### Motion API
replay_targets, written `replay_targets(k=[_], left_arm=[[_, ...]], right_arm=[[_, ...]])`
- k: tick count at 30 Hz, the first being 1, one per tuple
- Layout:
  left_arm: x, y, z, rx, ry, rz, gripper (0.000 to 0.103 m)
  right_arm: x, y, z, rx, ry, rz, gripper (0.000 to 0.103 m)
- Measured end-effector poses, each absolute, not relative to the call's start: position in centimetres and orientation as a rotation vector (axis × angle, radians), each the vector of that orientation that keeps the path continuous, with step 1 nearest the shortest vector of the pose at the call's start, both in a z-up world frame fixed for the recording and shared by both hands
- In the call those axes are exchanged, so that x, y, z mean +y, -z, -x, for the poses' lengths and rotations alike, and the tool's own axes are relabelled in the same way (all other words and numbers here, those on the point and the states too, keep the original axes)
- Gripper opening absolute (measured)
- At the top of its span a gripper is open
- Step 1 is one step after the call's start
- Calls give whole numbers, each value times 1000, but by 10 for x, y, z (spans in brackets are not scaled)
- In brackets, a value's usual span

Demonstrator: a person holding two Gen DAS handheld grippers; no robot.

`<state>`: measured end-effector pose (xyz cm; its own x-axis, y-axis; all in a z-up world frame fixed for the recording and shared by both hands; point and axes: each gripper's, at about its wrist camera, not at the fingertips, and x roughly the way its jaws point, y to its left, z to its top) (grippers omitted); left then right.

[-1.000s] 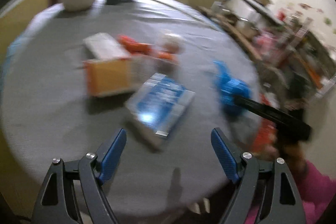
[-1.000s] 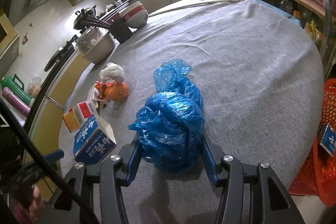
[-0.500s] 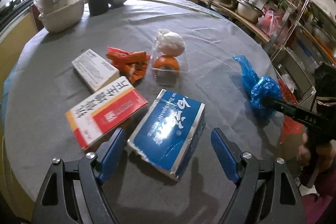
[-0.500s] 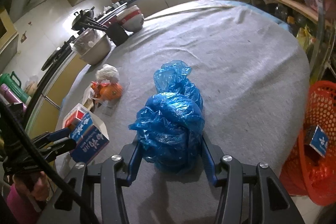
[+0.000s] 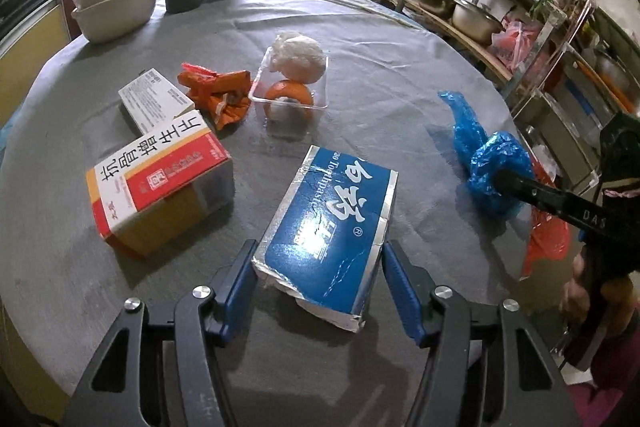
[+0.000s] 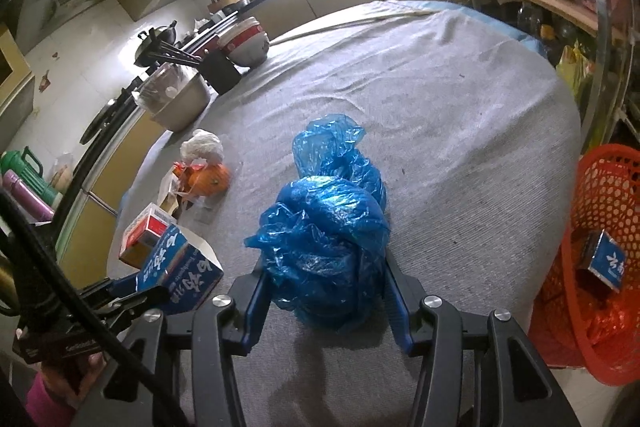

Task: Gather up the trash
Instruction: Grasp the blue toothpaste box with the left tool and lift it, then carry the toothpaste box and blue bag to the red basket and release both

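The left gripper [image 5: 318, 279] is closing its jaws around the near end of the blue toothpaste box [image 5: 334, 227], which lies flat on the grey-clothed counter [image 5: 400, 75]; the blue pads sit right at the box's two sides, though whether they press it yet is hard to tell from this angle. The right gripper [image 6: 326, 297] is clamped on a crumpled blue plastic bag [image 6: 324, 239] resting on the cloth near the counter's edge. Just left of the toothpaste box stands a red and yellow carton [image 5: 160, 183], with a white box [image 5: 158, 99] and an orange wrapper [image 5: 218, 93] behind it. A clear tray [image 5: 292, 87] holds an orange and a white wad. Beside the counter, a red mesh basket [image 6: 604, 195] already contains a small blue box [image 6: 606, 261].
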<state>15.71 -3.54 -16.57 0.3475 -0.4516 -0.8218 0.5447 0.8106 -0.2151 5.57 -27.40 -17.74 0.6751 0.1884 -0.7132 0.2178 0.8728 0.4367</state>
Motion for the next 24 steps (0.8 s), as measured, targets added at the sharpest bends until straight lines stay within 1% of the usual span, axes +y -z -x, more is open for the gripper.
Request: replay_targets(k=[7,13,24], left_arm=[[-57,135,-145,969,667,-90,64],[-99,121,-142,954,687,-105,64],[-226,127,-103,1001,846,-260,64]], right_arm=[[-287,159,-36,773,37,-507,53],[-315,152,-9,738,95,-540,53],[-410,173,79,717,341,-674,53]])
